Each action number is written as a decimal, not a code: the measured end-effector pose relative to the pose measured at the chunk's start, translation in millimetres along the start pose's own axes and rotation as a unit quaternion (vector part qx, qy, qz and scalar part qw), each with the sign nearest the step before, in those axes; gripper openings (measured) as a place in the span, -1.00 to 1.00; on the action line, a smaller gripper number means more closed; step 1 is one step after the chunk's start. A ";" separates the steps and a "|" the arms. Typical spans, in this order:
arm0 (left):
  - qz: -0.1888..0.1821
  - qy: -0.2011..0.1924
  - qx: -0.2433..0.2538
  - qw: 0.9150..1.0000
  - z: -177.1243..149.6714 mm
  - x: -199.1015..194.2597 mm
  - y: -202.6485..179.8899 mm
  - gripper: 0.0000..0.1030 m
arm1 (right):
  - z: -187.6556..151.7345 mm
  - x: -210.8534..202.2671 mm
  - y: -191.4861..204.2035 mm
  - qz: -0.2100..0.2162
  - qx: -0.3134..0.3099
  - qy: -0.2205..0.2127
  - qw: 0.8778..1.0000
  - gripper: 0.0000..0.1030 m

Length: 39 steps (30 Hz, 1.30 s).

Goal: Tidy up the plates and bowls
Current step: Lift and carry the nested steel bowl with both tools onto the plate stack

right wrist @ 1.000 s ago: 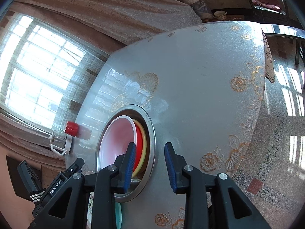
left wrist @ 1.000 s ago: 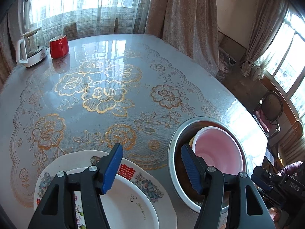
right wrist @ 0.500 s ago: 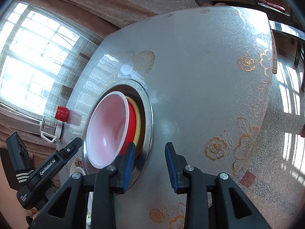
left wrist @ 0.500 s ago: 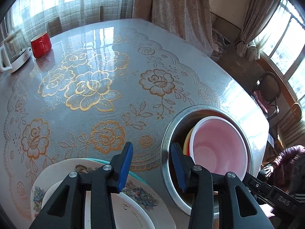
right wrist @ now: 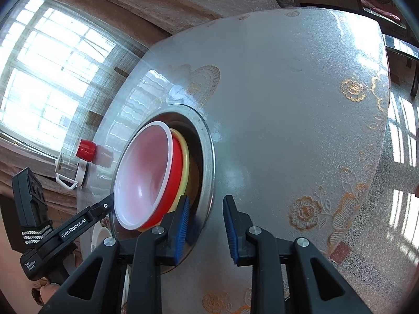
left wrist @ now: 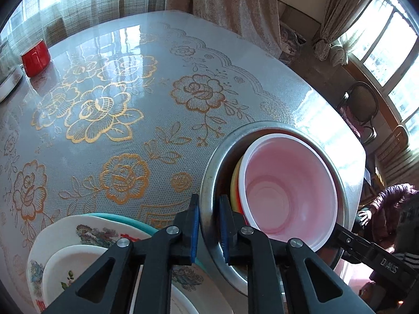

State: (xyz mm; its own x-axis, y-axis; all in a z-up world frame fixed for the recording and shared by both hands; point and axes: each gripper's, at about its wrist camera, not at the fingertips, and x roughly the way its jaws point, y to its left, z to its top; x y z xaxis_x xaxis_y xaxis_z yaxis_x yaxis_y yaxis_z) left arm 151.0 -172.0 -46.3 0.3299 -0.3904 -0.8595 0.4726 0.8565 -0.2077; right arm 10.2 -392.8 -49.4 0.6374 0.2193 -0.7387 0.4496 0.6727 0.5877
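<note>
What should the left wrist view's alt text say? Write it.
The left claw grips the rim of a steel basin holding a pink bowl nested over others. Stacked floral plates lie beside it on a gold-flowered tablecloth.

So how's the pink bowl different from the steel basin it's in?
The pink bowl is plastic-looking with a white rim; the steel basin is shiny bare metal. The bowl is smaller and nests inside the basin, atop red and yellow bowls. The bowl tilts; the basin sits flat on the table. Both are round and open upward.
</note>
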 end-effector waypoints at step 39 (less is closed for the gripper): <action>-0.057 -0.071 0.004 0.996 -36.7 -23.8 -30.9 -0.74 | -4.5 -18.7 -13.9 0.004 -0.016 -0.042 0.999 -0.69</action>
State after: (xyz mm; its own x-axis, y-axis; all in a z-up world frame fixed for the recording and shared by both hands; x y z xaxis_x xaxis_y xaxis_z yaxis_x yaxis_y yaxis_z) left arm 98.6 -176.8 -36.5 0.3855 -0.5297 -0.7555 0.5199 0.8012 -0.2965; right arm -10.8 -403.2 -45.3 0.6914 0.1654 -0.7032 0.4254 0.6936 0.5814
